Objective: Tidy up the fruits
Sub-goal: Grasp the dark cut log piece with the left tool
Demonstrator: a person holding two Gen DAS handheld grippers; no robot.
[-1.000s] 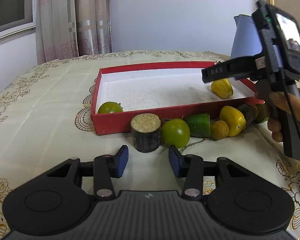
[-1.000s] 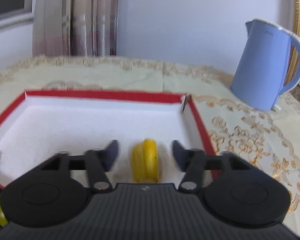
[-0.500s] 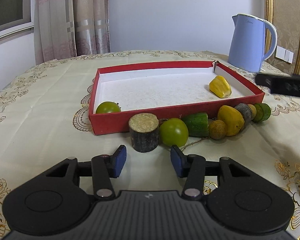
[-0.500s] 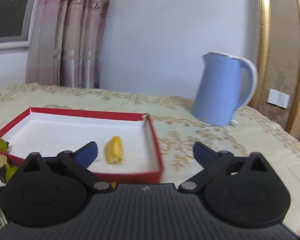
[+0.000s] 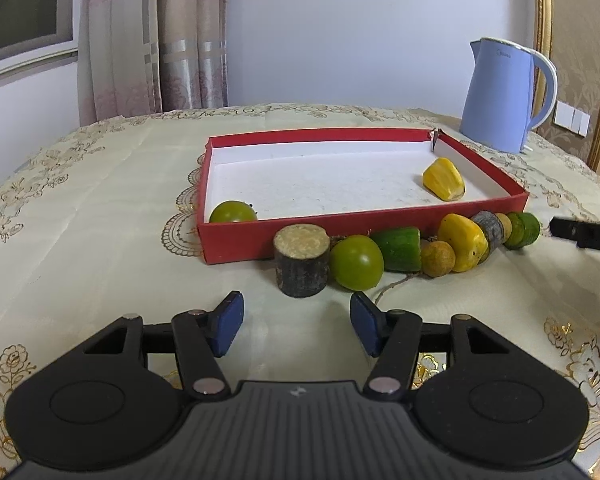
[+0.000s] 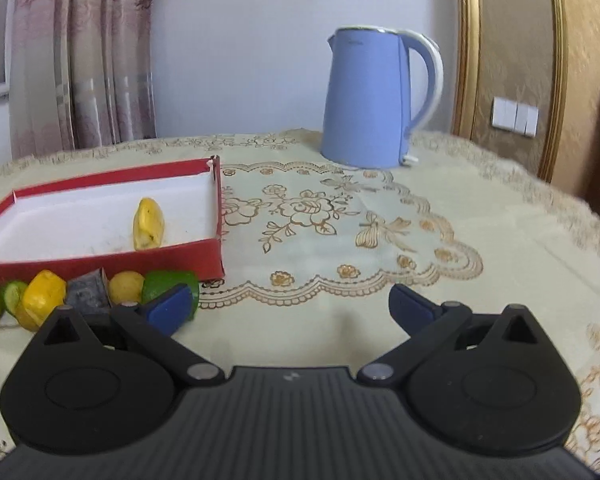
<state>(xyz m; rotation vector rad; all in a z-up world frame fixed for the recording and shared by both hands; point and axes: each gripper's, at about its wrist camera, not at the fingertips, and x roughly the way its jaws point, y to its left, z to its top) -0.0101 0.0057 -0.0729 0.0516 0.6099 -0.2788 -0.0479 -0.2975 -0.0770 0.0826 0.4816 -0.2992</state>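
Note:
A red box with a white floor holds a yellow fruit at its right end and a green tomato at its near left corner. Along the box's front lies a row: a wood-like cylinder, a green tomato, a cucumber piece, a small brown ball, a yellow fruit and more pieces. My left gripper is open and empty, just in front of the cylinder. My right gripper is wide open and empty, right of the box; its left finger is near a green piece.
A blue electric kettle stands at the back right of the table, also in the left wrist view. An embroidered cream tablecloth covers the table. Curtains hang behind at the left. One finger of the right gripper shows at the right edge.
My right gripper has let go of the yellow fruit in the box, opened wide and pulled back out to the right of the box. My left gripper has stayed nearly still.

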